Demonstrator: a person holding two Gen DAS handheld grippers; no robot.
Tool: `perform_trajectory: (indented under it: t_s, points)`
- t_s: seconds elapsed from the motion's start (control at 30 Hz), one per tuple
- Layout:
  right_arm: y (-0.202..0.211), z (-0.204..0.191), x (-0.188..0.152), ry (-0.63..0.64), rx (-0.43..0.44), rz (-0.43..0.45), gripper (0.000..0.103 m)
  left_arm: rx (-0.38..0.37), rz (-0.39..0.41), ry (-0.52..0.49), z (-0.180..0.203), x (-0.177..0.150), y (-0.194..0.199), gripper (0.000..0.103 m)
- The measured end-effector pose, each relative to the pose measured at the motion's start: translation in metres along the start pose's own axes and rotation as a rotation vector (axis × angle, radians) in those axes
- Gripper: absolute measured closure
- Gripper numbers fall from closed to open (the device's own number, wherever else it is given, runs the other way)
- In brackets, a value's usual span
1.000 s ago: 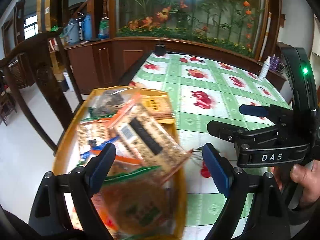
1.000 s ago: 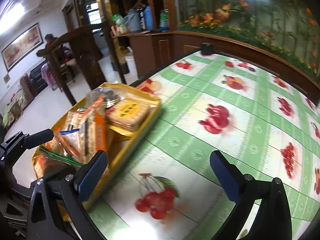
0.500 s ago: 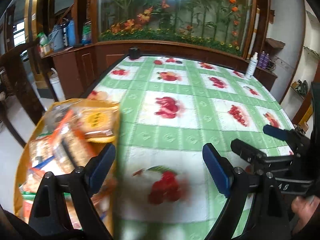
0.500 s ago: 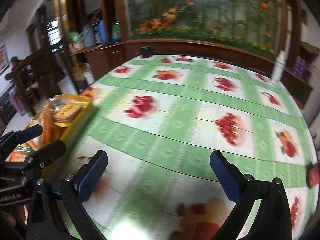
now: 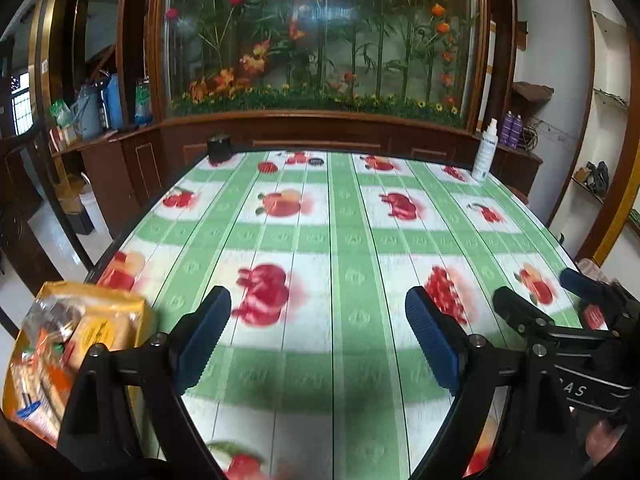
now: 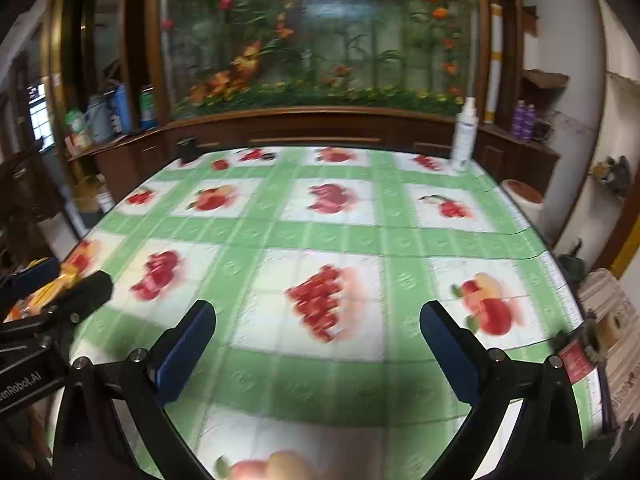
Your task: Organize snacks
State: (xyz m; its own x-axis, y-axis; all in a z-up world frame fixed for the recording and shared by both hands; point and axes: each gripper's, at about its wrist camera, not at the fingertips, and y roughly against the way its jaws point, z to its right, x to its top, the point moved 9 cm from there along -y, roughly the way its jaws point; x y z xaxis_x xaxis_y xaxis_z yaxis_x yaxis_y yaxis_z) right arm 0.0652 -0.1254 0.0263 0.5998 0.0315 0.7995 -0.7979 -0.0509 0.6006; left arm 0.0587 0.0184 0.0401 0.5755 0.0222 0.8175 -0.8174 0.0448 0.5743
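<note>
Both pairs of jaws stand wide apart and hold nothing; the left gripper and the right gripper both hang over the table, side by side, and point at the far wall; the blue pads are bare.

The snacks sit in a yellow tray at the near left edge of the table; the packs are piled up in it, some on their sides, some flat; the tray is just beside the left gripper and away from the right one; in the right view only a bit of yellow shows behind the left gripper.

The snacks lie heaped in the tray now; this could be a tidy pile that is done, or a pile that waits to be set out on the table; one look cannot tell which.

What could go wrong: the tray seems to sit right at the table edge, so a bump from the left gripper could push it off; the packs are slick and stacked loose, so a poke could make them slide out; a hard squeeze could crush the crackers inside; a white bottle stands at the far right and could tip if an arm swings wide.
</note>
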Motion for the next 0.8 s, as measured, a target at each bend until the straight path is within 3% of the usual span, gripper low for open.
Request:
perform_trajectory:
  t_s: [0.2,0.4,0.8]
  points:
    - [-0.009,0.018,0.003,-0.020,-0.052,0.068,0.001,0.026,0.007,-0.030,0.004,-0.003,-0.019,0.014]
    - [-0.026,0.020,-0.009,-0.024,-0.037,0.009,0.001,0.035,-0.030,-0.011,-0.005,-0.015,-0.030,0.014]
    - [-0.029,0.016,-0.014,-0.008,-0.032,-0.012,0.001,0.069,-0.025,-0.010,-0.012,-0.016,-0.032,0.011]
